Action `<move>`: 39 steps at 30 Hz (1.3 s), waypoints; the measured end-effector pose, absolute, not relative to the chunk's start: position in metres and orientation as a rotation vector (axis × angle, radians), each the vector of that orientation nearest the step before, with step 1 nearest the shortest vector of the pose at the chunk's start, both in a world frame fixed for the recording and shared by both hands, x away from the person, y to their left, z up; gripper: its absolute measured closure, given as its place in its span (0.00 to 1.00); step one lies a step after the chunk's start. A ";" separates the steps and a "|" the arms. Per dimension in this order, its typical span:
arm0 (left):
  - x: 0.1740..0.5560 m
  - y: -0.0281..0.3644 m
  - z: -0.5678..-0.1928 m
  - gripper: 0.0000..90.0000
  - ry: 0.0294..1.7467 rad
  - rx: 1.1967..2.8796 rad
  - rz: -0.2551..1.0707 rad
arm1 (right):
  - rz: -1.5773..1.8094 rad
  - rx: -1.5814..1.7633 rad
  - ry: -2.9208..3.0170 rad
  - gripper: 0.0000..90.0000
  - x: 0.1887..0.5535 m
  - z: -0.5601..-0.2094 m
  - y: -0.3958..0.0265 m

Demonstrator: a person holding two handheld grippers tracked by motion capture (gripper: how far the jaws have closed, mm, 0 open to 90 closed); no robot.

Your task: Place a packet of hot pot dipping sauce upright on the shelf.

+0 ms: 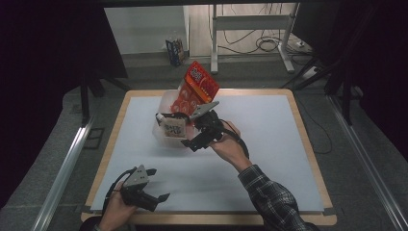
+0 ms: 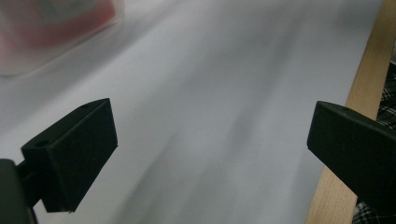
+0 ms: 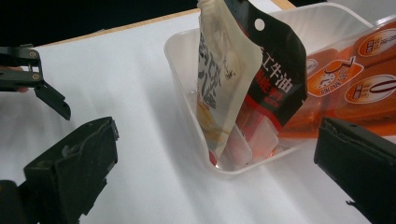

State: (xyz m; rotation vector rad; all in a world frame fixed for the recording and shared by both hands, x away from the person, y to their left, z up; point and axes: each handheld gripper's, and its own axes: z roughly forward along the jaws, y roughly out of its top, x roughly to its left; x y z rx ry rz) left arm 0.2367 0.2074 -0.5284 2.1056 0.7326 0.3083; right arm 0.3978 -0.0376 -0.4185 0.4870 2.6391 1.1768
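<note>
My right gripper (image 1: 192, 129) sits at the clear plastic tub (image 3: 187, 60), jaws spread wide and gripping nothing. Inside the tub, the cream-and-black pouch (image 3: 243, 79) stands upright, with the orange packet (image 1: 195, 87) leaning behind it. My left gripper (image 1: 155, 184) hangs over the white mat (image 1: 260, 125) near the front edge, jaws apart, empty.

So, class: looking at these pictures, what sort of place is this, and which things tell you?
Probably a lab or recording set-up, not a home: a white-covered table boxed in by dark curtains, metal rails on the floor, loose cables behind, and a person working a hand-held gripper beside a clear tub.
</note>
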 end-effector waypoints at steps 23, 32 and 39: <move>0.237 0.206 -0.529 0.02 0.723 2.121 0.310 | 1.180 0.475 2.631 0.00 0.382 -0.416 -0.052; 0.236 0.205 -0.529 0.02 0.718 2.127 0.310 | 1.190 0.474 2.628 0.00 0.372 -0.418 -0.059; 0.236 0.204 -0.529 0.02 0.704 2.132 0.310 | 1.199 0.472 2.619 0.00 0.365 -0.423 -0.065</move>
